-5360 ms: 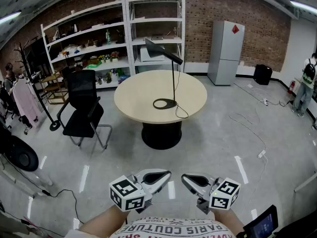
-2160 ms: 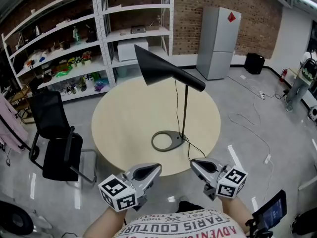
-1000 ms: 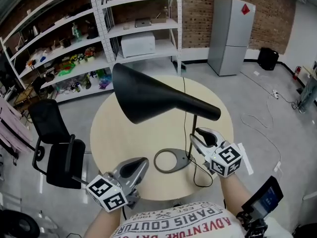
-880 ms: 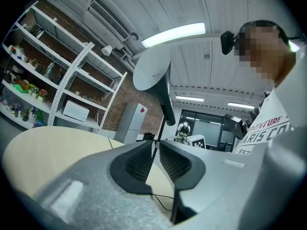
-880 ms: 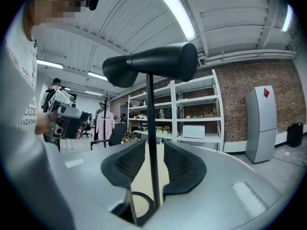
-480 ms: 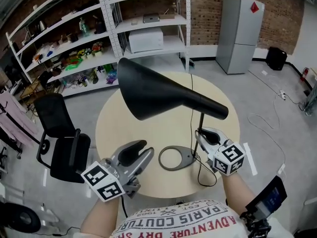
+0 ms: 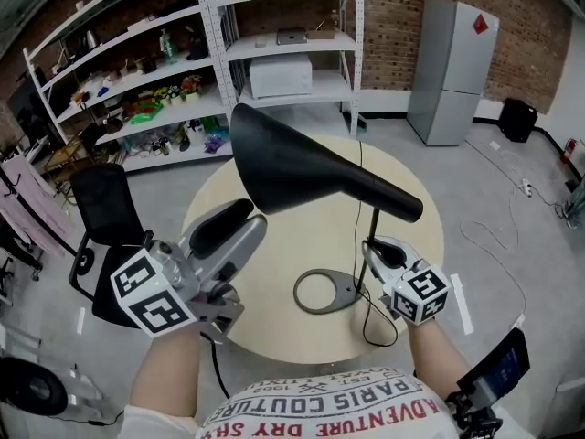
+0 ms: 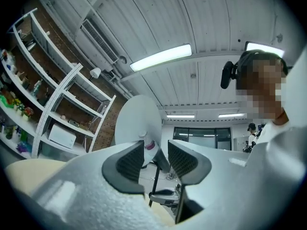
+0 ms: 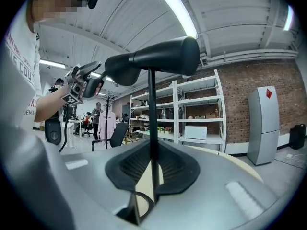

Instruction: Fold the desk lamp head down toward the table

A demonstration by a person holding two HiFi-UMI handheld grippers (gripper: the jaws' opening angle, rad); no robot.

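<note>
The person has walked up to the round table (image 7: 416, 236), which was far across the floor and is now near. The right gripper (image 7: 372, 247) has gone from the person's waist to the lamp pole (image 7: 373, 219); its jaws have just been closing and now clamp the pole. The left gripper (image 7: 250, 218) has risen beside the lamp head (image 7: 302, 167), its jaws just opening from shut, nothing between them.

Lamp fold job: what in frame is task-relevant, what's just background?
In the job:
- lamp head
- lamp stem, right gripper jaws just closed onto it
- lamp base
- left gripper, jaws just opened, nothing between them
- round table

Lying about:
- office chair
- shelving
- microwave
- fridge
</note>
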